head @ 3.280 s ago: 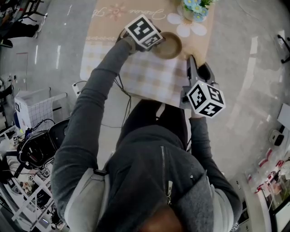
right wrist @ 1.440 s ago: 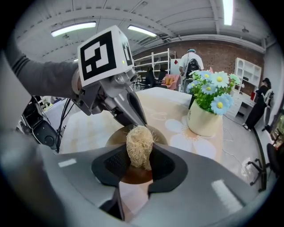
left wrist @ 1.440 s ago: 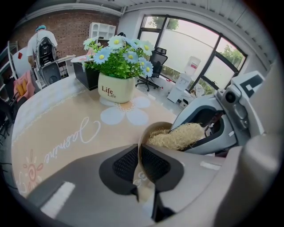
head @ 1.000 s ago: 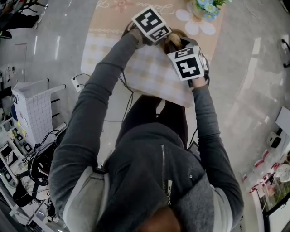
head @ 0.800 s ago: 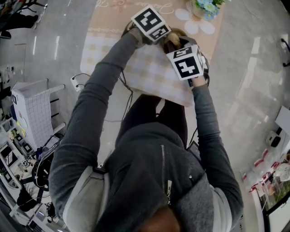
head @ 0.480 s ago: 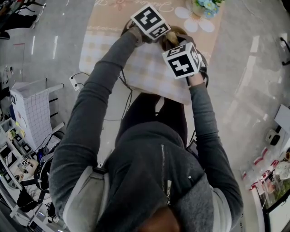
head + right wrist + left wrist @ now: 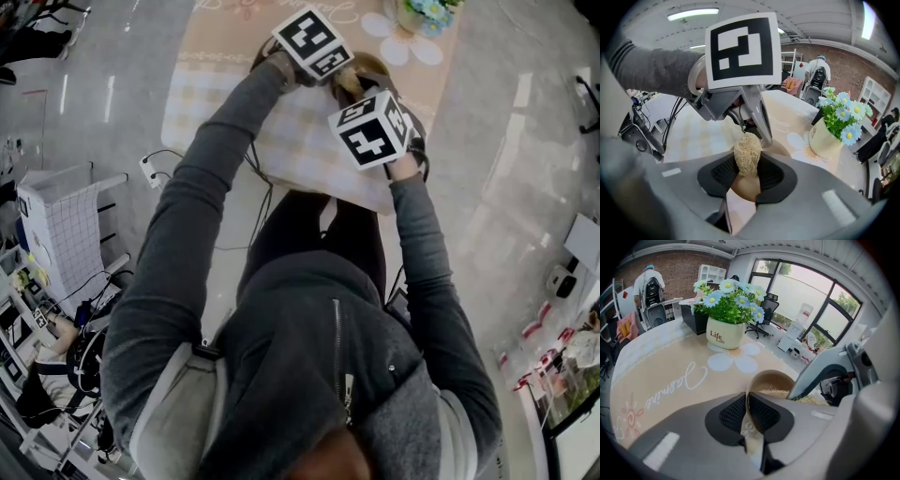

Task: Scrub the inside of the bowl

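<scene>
Peach tablecloth point(image 7: 225, 33) fills the top of the head view, with the bowl point(image 7: 771, 380) on it. Left gripper point(image 7: 748, 404) pinches the bowl's rim. Right gripper point(image 7: 746, 172), clamped on a straw scrubber point(image 7: 746, 154), has swung in from lower right into the bowl, so scrubbing's on.

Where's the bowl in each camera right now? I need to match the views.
Head view: bowl near top centre, only partly showing.
Left gripper view: bowl at centre, its rim clamped between the jaws.
Right gripper view: bowl low centre, under the fibrous scrubber held in the jaws.
Shared landmark: the flower pot, just beyond the bowl.
</scene>
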